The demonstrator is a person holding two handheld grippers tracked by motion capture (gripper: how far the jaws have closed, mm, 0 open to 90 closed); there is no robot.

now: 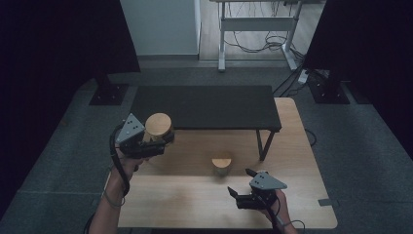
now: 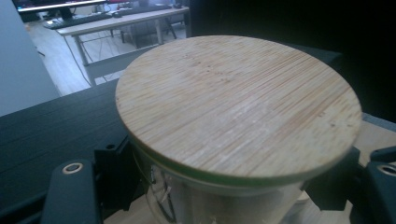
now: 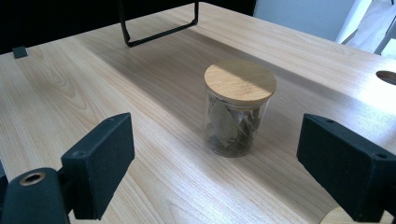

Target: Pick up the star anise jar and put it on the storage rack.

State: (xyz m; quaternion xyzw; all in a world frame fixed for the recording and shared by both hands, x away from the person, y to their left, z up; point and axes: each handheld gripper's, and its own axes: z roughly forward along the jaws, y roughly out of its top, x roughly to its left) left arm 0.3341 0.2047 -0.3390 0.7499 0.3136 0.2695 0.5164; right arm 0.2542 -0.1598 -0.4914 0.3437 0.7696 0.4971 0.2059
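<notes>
Jars: two in your reach, both clear glass with round bamboo lids.
Held jar: you have it off the desk, up over the left part of the wooden top, just in front of the black shelf's front left corner.
Held jar, axis: its long axis runs lid to base and is tipped, the lid facing up and toward the near edge; in the left gripper view the lid slopes down to the right, with glass wall below it.
Standing jar: upright on the desk, lid level and on top, dried leaves inside; it stands near the middle of the top, in front of the shelf's right leg.
Grippers: two, one in each of your hands.
Left gripper: clenched on the held jar, black pads against the glass on both sides just under the lid.
Right gripper: released, jaws spread with nothing between them, hanging over the near right part of the desk and aimed at the standing jar, well apart from it.
Desk: one, light wood grain, rounded corners.
Shelf: one, low black riser on thin metal legs along the far edge of the desk.
Room: grey carpet, dark curtains at both sides, a white frame with loose cables at the back.
</notes>
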